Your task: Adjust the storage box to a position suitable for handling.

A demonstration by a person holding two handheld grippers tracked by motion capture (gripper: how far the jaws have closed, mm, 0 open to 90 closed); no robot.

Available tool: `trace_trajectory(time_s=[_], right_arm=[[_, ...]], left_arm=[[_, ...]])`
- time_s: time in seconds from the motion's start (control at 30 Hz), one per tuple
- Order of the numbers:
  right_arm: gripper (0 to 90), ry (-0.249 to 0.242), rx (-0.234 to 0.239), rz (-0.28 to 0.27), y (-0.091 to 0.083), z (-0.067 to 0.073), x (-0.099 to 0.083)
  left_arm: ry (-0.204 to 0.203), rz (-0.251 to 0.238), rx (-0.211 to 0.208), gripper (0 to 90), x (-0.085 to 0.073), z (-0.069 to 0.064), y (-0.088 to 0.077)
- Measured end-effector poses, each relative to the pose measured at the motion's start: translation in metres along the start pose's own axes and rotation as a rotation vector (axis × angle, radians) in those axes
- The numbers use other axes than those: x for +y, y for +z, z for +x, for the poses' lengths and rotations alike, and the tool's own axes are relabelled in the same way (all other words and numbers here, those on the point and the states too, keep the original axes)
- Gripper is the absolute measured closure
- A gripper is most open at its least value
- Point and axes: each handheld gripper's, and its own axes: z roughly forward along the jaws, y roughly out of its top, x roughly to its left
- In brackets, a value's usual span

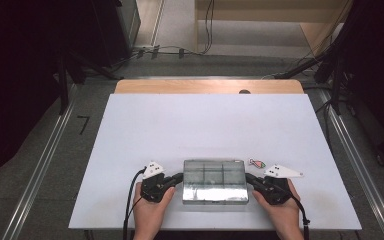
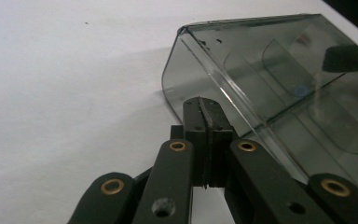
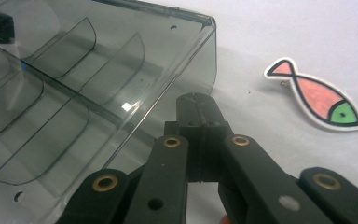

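Box (image 1: 215, 181) sits lower centre of frame on table (image 1: 180, 130), fish tag (image 1: 256, 163) just to its upper right. L gripper (image 1: 181, 176) & R gripper (image 1: 247, 176) flank box ends, jaws clenched, grasping nothing.

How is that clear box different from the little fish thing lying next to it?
The box is smoky see-through plastic with dividers inside; the fish is solid pink with a green head and white edge. The box is far larger and stands tall, while the fish lies flat. The box sits between both grippers; the fish lies apart. Both rest on the white table.
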Motion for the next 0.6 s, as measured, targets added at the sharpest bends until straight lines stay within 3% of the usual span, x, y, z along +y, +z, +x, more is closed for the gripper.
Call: trace_trajectory(time_s=[0.03, 0.07, 0.17, 0.27, 0.47, 0.6], right_arm=[[86.4, -0.011, -0.013, -0.005, -0.001, 0.0, 0.0], [80.0, -0.016, -0.021, -0.011, -0.003, -0.001, 0.001], [75.1, -0.05, -0.079, -0.042, -0.012, -0.002, 0.005], [69.0, -0.039, -0.093, -0.089, -0.023, -0.006, 0.009], [43.9, -0.065, -0.007, -0.174, -0.038, -0.006, 0.017], [20.5, -0.093, 0.052, -0.174, -0.042, -0.001, 0.021]], left_arm=[[0.005, -0.008, 0.011, 88.9, 0.001, 0.001, -0.002], [0.014, -0.023, 0.014, 79.0, 0.002, 0.003, -0.005], [0.023, -0.073, 0.03, 77.6, 0.007, 0.01, -0.017], [0.041, -0.109, 0.014, 72.4, 0.01, 0.015, -0.027], [0.101, -0.139, -0.058, 53.7, 0.016, 0.018, -0.037], [0.127, -0.124, -0.094, 28.4, 0.017, 0.015, -0.036]])
